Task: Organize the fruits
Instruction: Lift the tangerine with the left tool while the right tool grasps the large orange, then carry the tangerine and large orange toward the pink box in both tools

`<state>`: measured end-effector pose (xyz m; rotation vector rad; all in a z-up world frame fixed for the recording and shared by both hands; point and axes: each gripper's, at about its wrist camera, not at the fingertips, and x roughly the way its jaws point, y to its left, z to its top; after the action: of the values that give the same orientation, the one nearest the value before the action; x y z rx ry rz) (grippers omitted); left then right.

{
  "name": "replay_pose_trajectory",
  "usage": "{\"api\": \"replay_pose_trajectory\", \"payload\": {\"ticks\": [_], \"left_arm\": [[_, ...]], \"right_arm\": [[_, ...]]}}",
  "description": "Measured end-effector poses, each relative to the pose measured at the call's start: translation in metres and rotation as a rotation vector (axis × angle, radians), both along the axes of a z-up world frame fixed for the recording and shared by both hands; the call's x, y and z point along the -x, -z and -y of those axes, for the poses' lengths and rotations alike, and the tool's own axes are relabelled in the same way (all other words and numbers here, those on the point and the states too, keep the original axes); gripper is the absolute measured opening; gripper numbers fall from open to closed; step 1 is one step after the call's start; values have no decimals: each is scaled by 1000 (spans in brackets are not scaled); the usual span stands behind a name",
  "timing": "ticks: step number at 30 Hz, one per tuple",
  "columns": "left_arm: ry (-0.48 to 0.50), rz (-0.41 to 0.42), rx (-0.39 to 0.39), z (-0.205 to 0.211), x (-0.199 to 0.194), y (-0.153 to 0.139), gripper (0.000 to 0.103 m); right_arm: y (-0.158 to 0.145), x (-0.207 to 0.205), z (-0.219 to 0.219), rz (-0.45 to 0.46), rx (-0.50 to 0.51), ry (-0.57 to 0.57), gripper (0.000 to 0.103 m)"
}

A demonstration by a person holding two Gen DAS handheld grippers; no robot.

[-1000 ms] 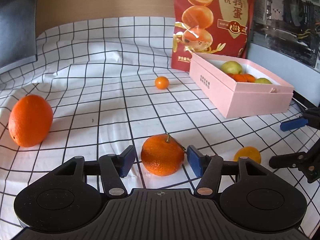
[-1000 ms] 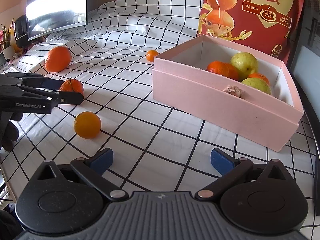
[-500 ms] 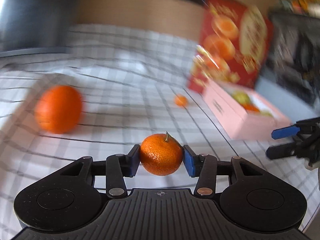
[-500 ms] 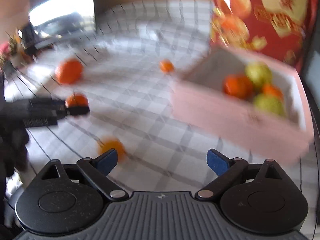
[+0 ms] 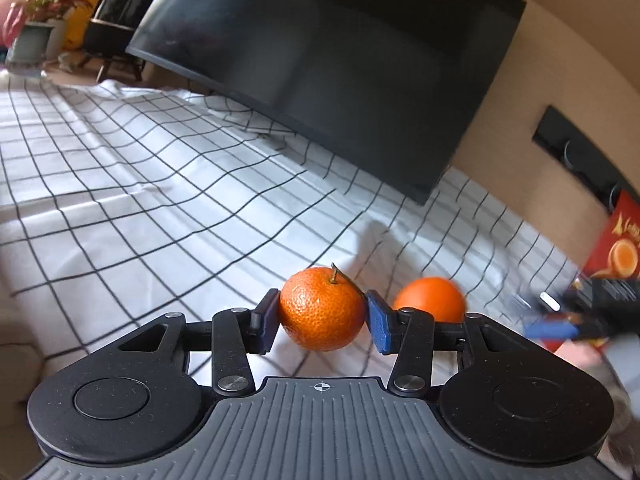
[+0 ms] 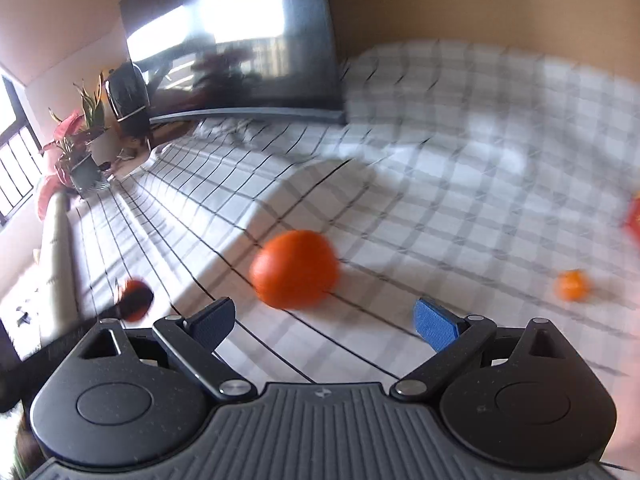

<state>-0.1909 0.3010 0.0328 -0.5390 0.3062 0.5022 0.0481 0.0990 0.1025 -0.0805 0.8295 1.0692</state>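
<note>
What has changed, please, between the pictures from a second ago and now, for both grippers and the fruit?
The left gripper has closed on the stemmed mandarin it was straddling and lifted it off the checked cloth, swinging away from the pink box towards the monitor. The right gripper has swung left too, and now faces the large orange. It remains open and empty; the large orange and small mandarin still lie on the cloth.

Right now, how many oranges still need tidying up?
Nothing shows as finished here; the box is out of view. In hand: the left gripper clamps a stemmed mandarin. Left to do: the big orange and a small orange lie on the checked cloth. The right gripper is open, holding nothing.
</note>
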Motion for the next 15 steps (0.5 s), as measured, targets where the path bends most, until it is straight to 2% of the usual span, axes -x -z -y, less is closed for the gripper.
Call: {"api": "replay_pose_trajectory", "payload": {"ticks": [4,7,9,11,13,15], "left_arm": [[30,-9,-6,1,-2,3,51],[56,-19,-11,2,-8,8,51],[77,-22,-1,8,-9,11,51],[88,-32,-5,12,-12,14,51],[93,-46,-21,17,-15,15,51],[114,-55,-31,23,-17,15,51]], "right_arm": [[19,-11,-52,-72,11,46,97],[33,-20,-77,-133,20,72,97],[43,-20,-90,-151,60,65,96],[50,-17,-101,-141,109,43,92],[54,-8,-105,-74,147,32,78],[54,-4,-103,-18,160,18,78]]}}
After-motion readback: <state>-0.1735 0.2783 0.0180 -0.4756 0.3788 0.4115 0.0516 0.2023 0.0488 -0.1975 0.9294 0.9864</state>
